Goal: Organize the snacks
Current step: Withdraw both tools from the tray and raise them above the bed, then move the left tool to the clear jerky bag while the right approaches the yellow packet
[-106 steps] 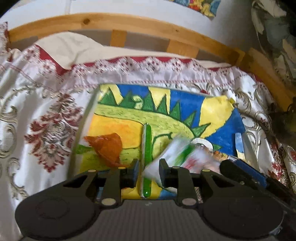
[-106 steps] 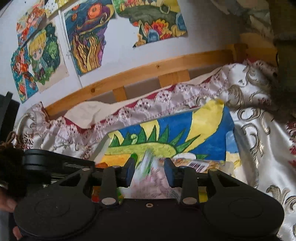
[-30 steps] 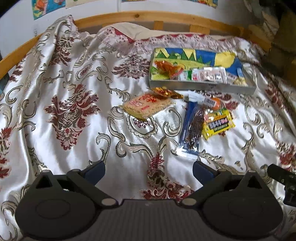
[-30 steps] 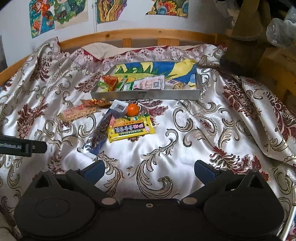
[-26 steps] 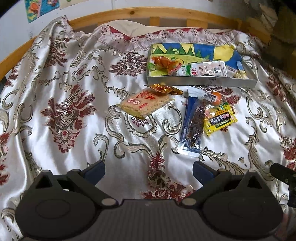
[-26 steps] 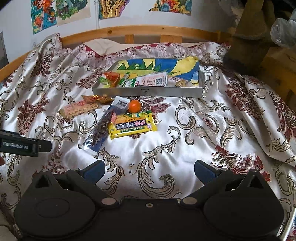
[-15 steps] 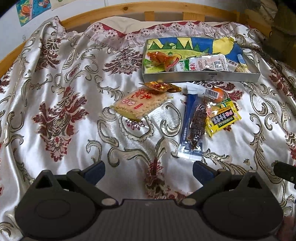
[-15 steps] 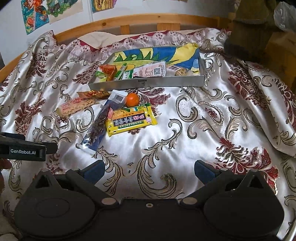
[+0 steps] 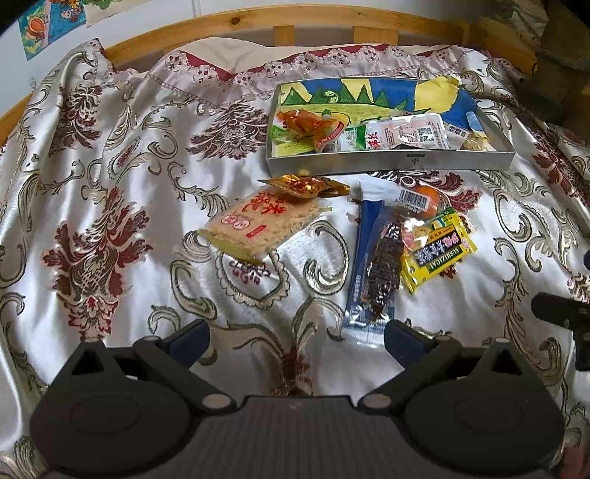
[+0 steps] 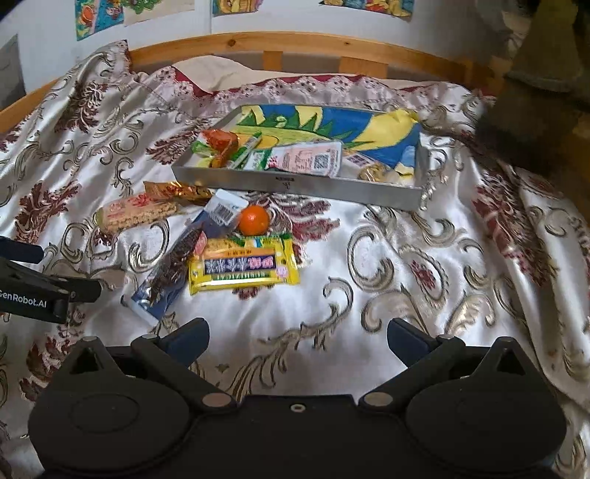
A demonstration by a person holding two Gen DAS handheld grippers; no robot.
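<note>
A shallow metal tray point(image 9: 391, 164) point(image 10: 295, 188) lined with a painted sheet sits on the bed and holds several snack packets. In front of it lie a pale cracker pack point(image 9: 261, 224) point(image 10: 136, 213), a gold wrapper point(image 9: 306, 184) point(image 10: 177, 191), a long dark blue-backed packet point(image 9: 379, 265) point(image 10: 173, 265), a yellow packet point(image 9: 438, 250) point(image 10: 241, 269) and a small orange point(image 9: 427, 197) point(image 10: 253, 220). My left gripper point(image 9: 295, 339) is open and empty, just short of the dark packet. My right gripper point(image 10: 297, 339) is open and empty, below the yellow packet.
The bed is covered by a shiny white and maroon patterned cloth point(image 9: 110, 206) point(image 10: 424, 265). A wooden bed rail point(image 9: 258, 22) point(image 10: 295, 44) runs behind the tray. The other gripper's body shows at the right edge of the left view point(image 9: 564, 313) and the left edge of the right view point(image 10: 37, 291).
Both grippers pulled back from the tray, where each had been shut on a packet, and now stand open. Over the last second both have drifted slightly closer to the loose snacks.
</note>
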